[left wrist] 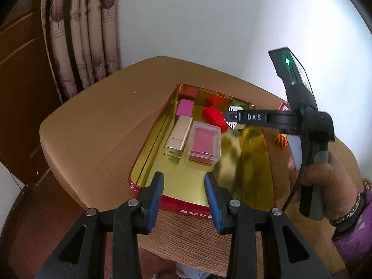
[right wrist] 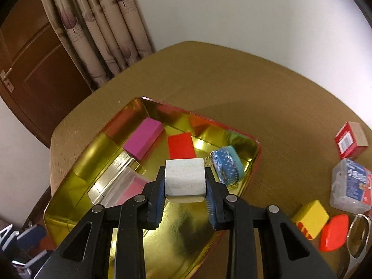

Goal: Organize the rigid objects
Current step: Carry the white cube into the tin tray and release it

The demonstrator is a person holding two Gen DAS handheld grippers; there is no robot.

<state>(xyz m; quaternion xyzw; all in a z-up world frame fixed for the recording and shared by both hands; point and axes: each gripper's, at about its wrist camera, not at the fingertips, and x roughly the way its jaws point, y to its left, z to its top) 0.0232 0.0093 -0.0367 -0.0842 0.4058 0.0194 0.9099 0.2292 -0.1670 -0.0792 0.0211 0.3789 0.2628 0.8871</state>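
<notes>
— What does your right gripper (right wrist: 185,189) hold?
— My fingers clamp a white block (right wrist: 185,179) above the gold tin tray (right wrist: 76,200).
— And the left gripper (left wrist: 184,187)?
— Fingers apart, nothing between them, tray just ahead on the tabletop (left wrist: 93,125).

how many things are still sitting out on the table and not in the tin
5: red box, clear plastic case, yellow block, red-orange piece and a metal tool at the edge. More may lie beyond view.

Tin's (right wrist: 69,200) near floor lies bare; blocks (right wrist: 143,140) crowd its far end.
</notes>
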